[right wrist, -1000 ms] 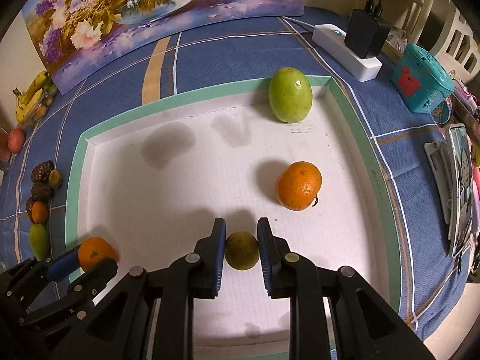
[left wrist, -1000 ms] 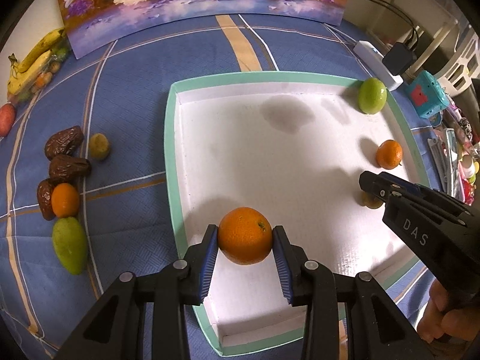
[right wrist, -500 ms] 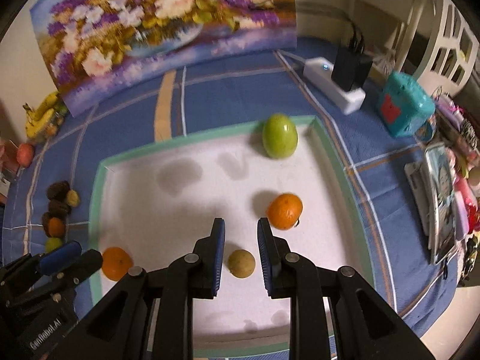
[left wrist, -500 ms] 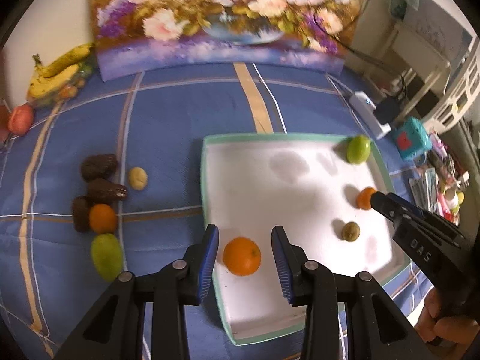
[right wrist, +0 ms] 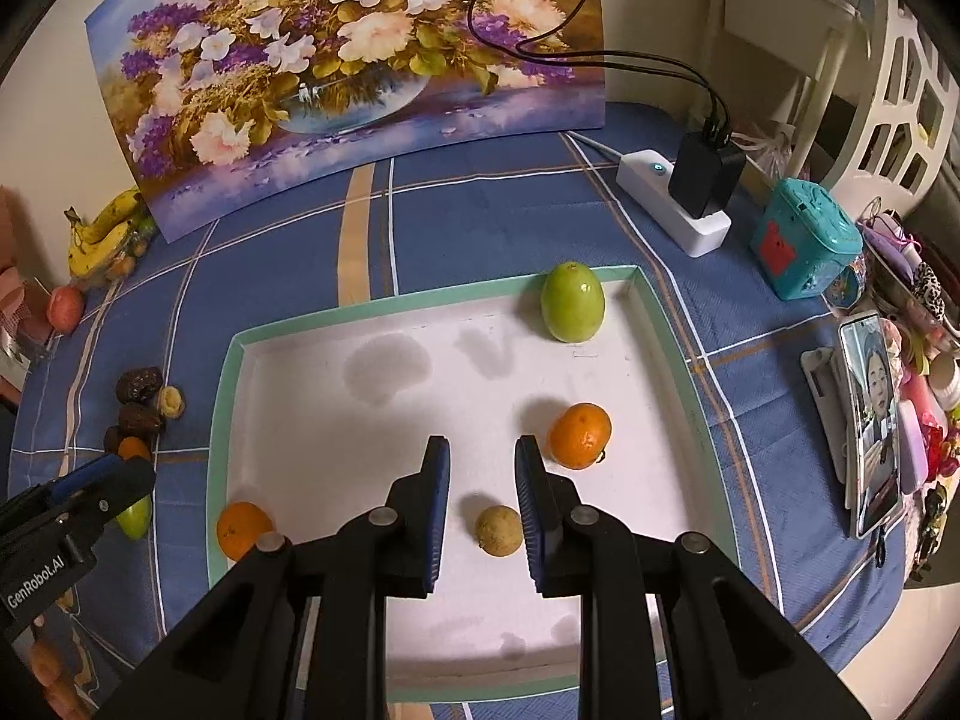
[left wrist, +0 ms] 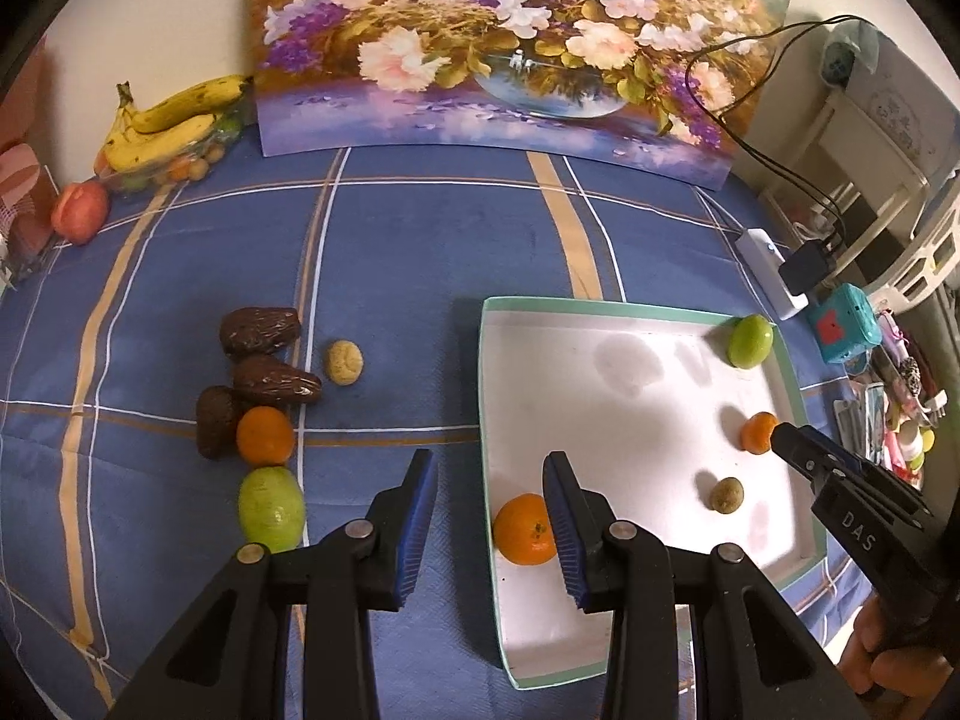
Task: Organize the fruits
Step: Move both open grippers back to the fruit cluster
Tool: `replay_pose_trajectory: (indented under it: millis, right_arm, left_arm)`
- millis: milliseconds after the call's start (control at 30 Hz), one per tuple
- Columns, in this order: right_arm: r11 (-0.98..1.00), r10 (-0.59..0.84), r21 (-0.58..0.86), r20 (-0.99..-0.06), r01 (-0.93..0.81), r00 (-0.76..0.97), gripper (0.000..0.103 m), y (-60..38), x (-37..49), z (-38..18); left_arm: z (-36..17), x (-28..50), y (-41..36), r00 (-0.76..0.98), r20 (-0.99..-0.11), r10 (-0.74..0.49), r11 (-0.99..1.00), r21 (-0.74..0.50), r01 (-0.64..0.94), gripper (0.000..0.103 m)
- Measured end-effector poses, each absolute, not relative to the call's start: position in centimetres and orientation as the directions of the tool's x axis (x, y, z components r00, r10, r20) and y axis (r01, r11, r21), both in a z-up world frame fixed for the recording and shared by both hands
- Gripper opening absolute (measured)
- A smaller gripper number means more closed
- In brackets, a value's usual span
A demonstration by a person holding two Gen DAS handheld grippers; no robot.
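A white tray with a green rim (left wrist: 489, 396) (right wrist: 222, 420) lies on the blue cloth. In it are an orange (left wrist: 525, 528) (right wrist: 240, 528), a smaller orange (left wrist: 757, 432) (right wrist: 579, 435), a green fruit (left wrist: 750, 341) (right wrist: 571, 301) and a small brownish fruit (left wrist: 727, 495) (right wrist: 498, 531). My left gripper (left wrist: 489, 516) is open and empty, raised above the tray's left rim. My right gripper (right wrist: 482, 495) is open and empty above the brownish fruit. On the cloth to the left lie dark dates (left wrist: 259, 331), an orange (left wrist: 264, 435), a green fruit (left wrist: 271, 507) and a small tan fruit (left wrist: 343, 362).
A flower painting (left wrist: 510, 48) stands at the back. Bananas (left wrist: 174, 120) and a red fruit (left wrist: 79, 211) lie far left. A power strip with charger (right wrist: 684, 198), a teal box (right wrist: 804, 246) and a phone (right wrist: 873, 420) crowd the right edge.
Both grippers let go of their fruits and rose back from the tray. The left gripper moved left; its orange now rests by the tray's left rim.
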State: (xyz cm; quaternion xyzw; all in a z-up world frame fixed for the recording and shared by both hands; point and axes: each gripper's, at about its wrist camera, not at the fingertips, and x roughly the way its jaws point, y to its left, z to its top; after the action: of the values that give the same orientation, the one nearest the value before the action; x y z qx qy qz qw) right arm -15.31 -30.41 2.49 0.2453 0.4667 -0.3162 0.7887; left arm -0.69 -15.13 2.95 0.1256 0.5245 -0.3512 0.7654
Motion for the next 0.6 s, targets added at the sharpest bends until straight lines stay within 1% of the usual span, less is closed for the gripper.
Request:
replay_pose_trajectory:
  millis: [267, 333, 367, 400, 467, 500, 567, 600]
  right_arm:
    - [0.683, -0.264, 0.093, -0.893, 0.724, 0.364, 0.023, -30.3, -15.2, 2.4]
    - [0.682, -0.266, 0.091, -0.893, 0.725, 0.363, 0.023, -30.3, -15.2, 2.4]
    - [0.683, -0.266, 0.09, -0.894, 0.725, 0.361, 0.023, -30.2, -15.1, 2.3]
    - [0.684, -0.266, 0.088, -0.894, 0.725, 0.36, 0.023, -30.1, -15.1, 2.3]
    - [0.686, -0.263, 0.088, -0.895, 0.722, 0.36, 0.023, -30.1, -15.0, 2.2]
    - [0.687, -0.259, 0.092, -0.896, 0.721, 0.361, 0.027, -30.1, -15.0, 2.0]
    - [0.686, -0.256, 0.096, -0.896, 0.721, 0.362, 0.061, -30.2, -15.0, 1.7]
    - [0.679, -0.266, 0.093, -0.893, 0.728, 0.362, 0.069, -30.2, -15.0, 1.6]
  left_arm:
    - [2.7, -0.7, -15.0, 0.206, -0.895, -0.397, 0.728, -0.17, 0.664, 0.04]
    - [2.6, -0.5, -14.9, 0.209, -0.898, -0.387, 0.736, -0.164, 0.656, 0.042]
    - [2.4, -0.4, -14.8, 0.211, -0.901, -0.379, 0.743, -0.16, 0.65, 0.055]
    - [2.4, -0.2, -14.7, 0.217, -0.903, -0.372, 0.75, -0.155, 0.643, 0.072]
    - [2.1, 0.2, -14.5, 0.239, -0.908, -0.344, 0.776, -0.132, 0.616, 0.086]
    - [1.9, 0.5, -14.3, 0.251, -0.915, -0.315, 0.794, -0.108, 0.599, 0.094]
    - [1.6, 0.9, -14.0, 0.277, -0.919, -0.282, 0.812, -0.074, 0.579, 0.102]
    - [1.4, 1.1, -13.8, 0.29, -0.92, -0.263, 0.821, -0.055, 0.569, 0.102]
